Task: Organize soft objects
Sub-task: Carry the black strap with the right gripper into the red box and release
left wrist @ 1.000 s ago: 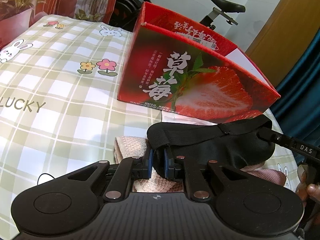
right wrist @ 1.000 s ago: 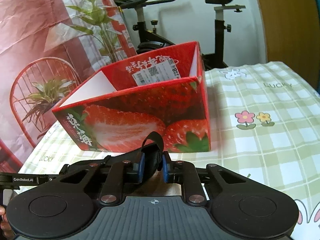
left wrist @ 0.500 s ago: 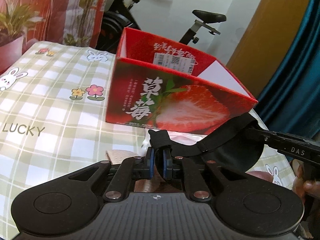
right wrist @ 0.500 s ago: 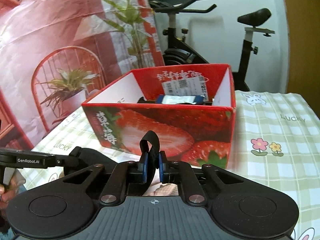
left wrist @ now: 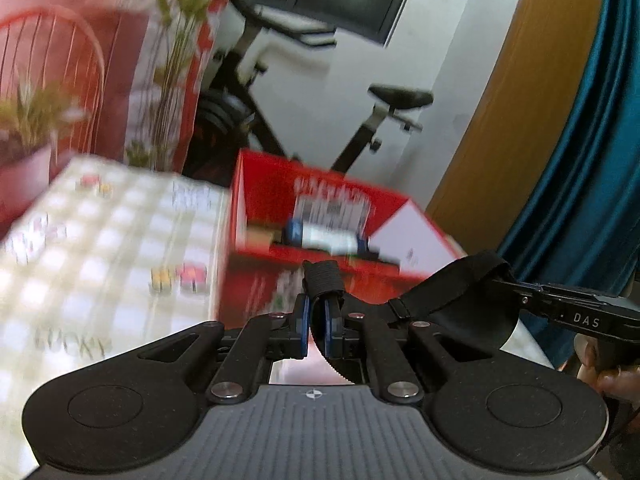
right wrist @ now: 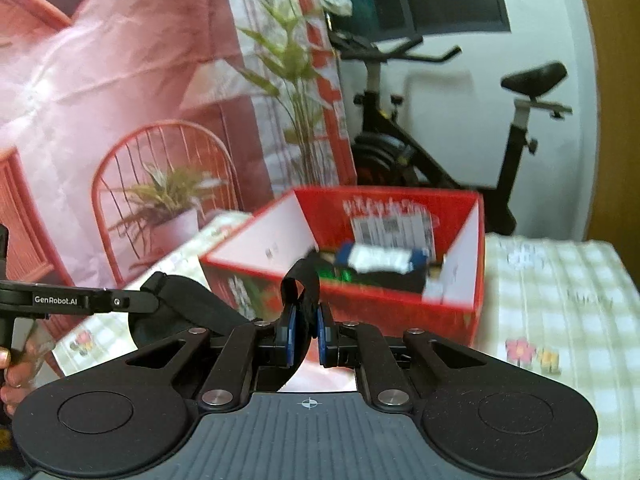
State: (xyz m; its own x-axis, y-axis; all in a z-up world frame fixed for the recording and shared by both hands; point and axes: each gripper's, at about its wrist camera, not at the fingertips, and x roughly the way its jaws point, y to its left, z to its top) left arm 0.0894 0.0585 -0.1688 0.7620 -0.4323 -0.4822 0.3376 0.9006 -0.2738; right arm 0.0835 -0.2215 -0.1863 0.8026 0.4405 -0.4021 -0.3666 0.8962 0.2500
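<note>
- Eye mask (left wrist: 460, 300), black and soft, is held off the table between the two grippers, in front of the near wall of the red box (left wrist: 280, 280).
- One end of its strap (left wrist: 322, 276) is pinched in the left gripper (left wrist: 316, 320); the blue pads (left wrist: 303, 320) are closed on the fabric, with a short loop standing up above them.
- The padded body of the mask is stretched to the right in the left wrist view, where its far end is gripped by the right gripper's fingers (left wrist: 532, 292).
- In the right wrist view the right gripper (right wrist: 306, 332) is seen closed on a strap loop (right wrist: 300, 280), with the blue pads (right wrist: 289, 332) pressed against it.
- The mask body (right wrist: 180, 304) is seen at the left of that view, clamped by the left gripper's fingers (right wrist: 120, 301).
- A hand (left wrist: 612, 376) is seen on the handle at the right edge of the left wrist view; another hand (right wrist: 12, 376) is seen at the left edge of the right wrist view.
- The red box (right wrist: 400, 312) is open at the top; a blue and white package (right wrist: 380, 258) lies inside, with other items too blurred to be identified.
- The box rests on a checked tablecloth (right wrist: 560, 320) printed with flowers.
- An exercise bike (right wrist: 440, 128) stands behind the table.
</note>
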